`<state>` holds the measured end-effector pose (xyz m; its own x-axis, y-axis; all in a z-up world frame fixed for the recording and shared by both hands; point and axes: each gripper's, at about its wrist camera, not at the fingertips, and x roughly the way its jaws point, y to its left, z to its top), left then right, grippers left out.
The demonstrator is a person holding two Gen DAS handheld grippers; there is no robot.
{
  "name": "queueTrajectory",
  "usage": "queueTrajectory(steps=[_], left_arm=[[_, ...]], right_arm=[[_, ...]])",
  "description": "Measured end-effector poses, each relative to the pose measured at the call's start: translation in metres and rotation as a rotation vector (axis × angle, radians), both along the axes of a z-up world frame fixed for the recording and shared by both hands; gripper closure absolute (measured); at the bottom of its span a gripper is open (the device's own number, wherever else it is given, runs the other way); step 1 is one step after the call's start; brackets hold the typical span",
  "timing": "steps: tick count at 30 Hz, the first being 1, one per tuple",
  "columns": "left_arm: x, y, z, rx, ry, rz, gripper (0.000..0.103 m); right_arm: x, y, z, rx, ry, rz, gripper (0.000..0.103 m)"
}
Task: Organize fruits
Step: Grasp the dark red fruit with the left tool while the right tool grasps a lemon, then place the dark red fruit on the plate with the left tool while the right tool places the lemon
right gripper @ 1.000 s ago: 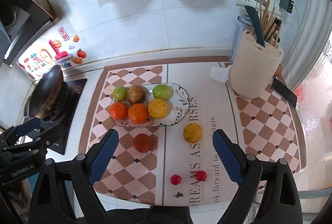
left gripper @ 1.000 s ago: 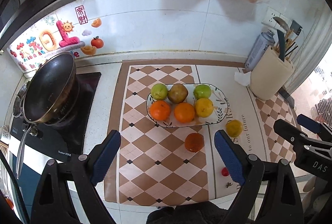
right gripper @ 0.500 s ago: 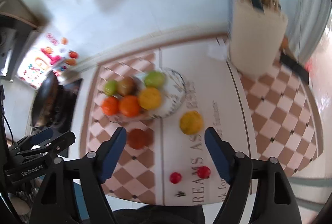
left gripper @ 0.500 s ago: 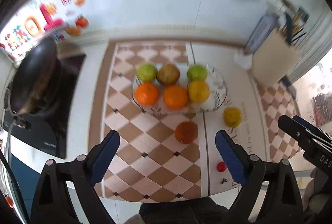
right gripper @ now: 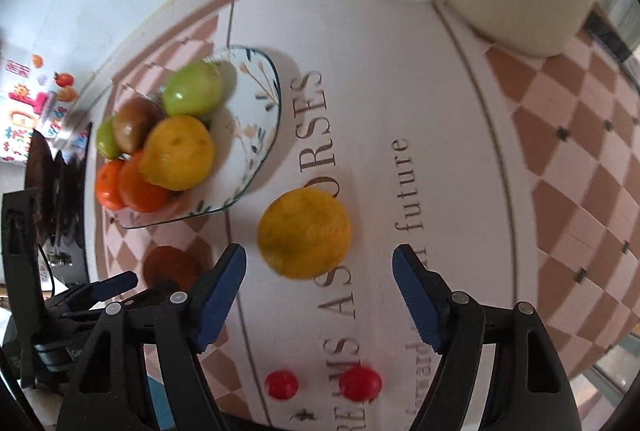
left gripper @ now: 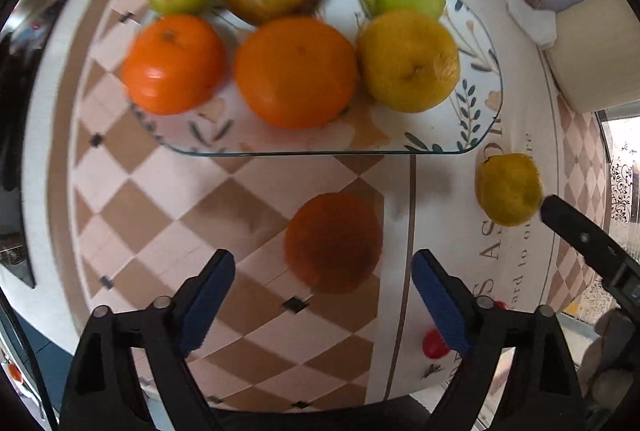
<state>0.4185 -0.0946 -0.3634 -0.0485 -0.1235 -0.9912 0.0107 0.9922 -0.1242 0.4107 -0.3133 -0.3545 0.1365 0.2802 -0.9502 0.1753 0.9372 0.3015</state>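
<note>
Fruits on plate (left gripper: pixel 476 135): two green, one brownish, two orange, one yellow.
Dark orange fruit (left gripper: pixel 334 241): on checked mat, just before plate.
Yellow fruit (right gripper: pixel 304 233): on mat, right of plate.
Left gripper (left gripper: pixel 323 289): fingers apart above dark orange fruit, just closing slightly.
Right gripper (right gripper: pixel 319 285): fingers apart above yellow fruit, no contact.

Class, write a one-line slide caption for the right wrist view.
Open right gripper poised over a loose yellow citrus fruit on the printed mat, beside the filled fruit plate.
</note>
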Motion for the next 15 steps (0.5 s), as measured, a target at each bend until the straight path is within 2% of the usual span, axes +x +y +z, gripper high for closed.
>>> queueTrajectory(steps=[1, 3, 4, 5, 6, 7, 11, 15], left_arm=[[0.001, -0.003, -0.004, -0.003, 0.003, -0.003, 0.018], [0.002, -0.010, -0.012, -0.011, 0.011, -0.016, 0.030], [0.001, -0.014, -0.015, -0.011, 0.015, -0.028, 0.040], [0.000, -0.018, -0.018, 0.016, 0.007, -0.051, 0.046], [-0.001, -0.021, -0.019, 0.037, -0.008, -0.073, 0.050], [-0.002, -0.023, -0.019, 0.042, -0.016, -0.084, 0.051], [-0.009, -0.025, -0.018, 0.036, -0.022, -0.078, 0.052], [-0.017, -0.028, -0.008, 0.007, -0.024, -0.071, 0.052]], right_arm=[[0.003, 0.001, -0.007, 0.001, 0.008, 0.003, 0.025], [0.011, 0.004, -0.019, 0.009, 0.029, 0.024, 0.025], [0.015, 0.007, -0.025, 0.018, 0.044, 0.031, 0.025], [0.017, 0.008, -0.028, 0.025, 0.050, 0.031, 0.027], [0.019, 0.011, -0.030, 0.033, 0.049, 0.035, 0.034], [0.022, 0.015, -0.033, 0.047, 0.047, 0.048, 0.041], [0.026, 0.024, -0.032, 0.012, 0.024, 0.089, 0.042], [0.024, 0.021, -0.032, 0.036, 0.039, 0.087, 0.042]])
